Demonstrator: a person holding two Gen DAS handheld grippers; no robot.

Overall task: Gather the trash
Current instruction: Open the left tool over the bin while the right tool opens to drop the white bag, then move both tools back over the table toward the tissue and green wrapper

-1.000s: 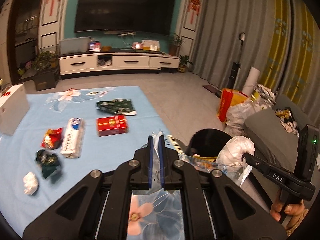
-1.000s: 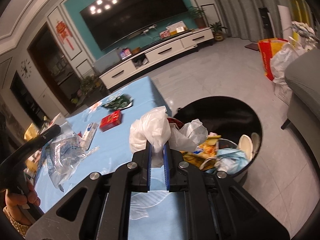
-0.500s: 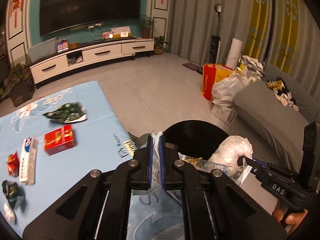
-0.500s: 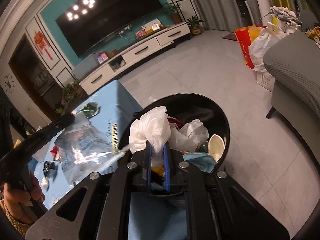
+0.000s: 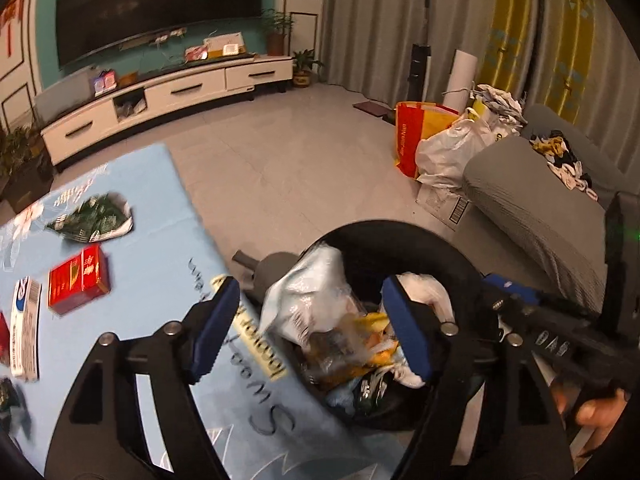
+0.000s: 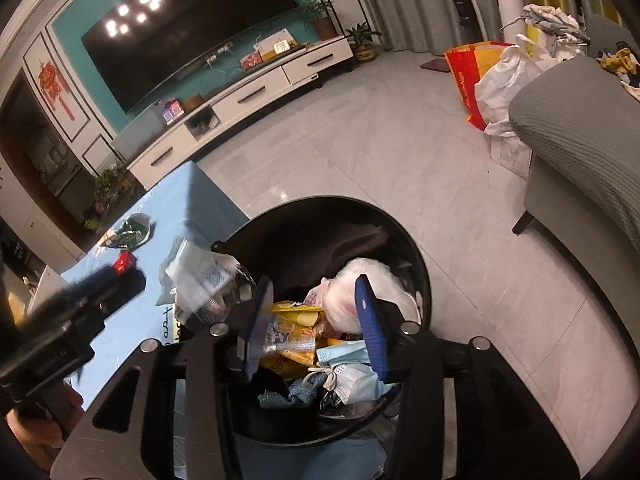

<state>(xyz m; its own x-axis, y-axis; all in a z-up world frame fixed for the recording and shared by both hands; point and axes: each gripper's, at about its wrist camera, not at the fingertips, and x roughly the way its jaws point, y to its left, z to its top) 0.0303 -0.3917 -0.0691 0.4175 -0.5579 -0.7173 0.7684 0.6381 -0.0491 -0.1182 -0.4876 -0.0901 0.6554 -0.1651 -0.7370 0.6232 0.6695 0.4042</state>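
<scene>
Both grippers hang open over a black round trash bin (image 5: 448, 252) (image 6: 280, 224) beside the blue table. My left gripper (image 5: 310, 328) is open; a clear plastic wrapper (image 5: 308, 300) lies loose at the bin's left rim, also in the right wrist view (image 6: 200, 276). My right gripper (image 6: 316, 324) is open; a white plastic bag (image 6: 360, 292) lies in the bin on yellow snack bags (image 6: 292, 328) and blue face masks (image 6: 348, 376). On the table are a red box (image 5: 78, 280), a green wrapper (image 5: 94, 220) and a white tube box (image 5: 25, 330).
The table has a blue flowered cloth (image 5: 160, 264). A grey sofa (image 5: 532, 208) stands right of the bin. A red-yellow bag (image 5: 416, 132) and a white sack (image 5: 452, 156) sit on the floor beyond. A white TV cabinet (image 5: 168, 100) lines the far wall.
Both grippers moved right over the bin and opened. The left let go of the clear wrapper and the right let go of the white bag; both now lie in the bin.
</scene>
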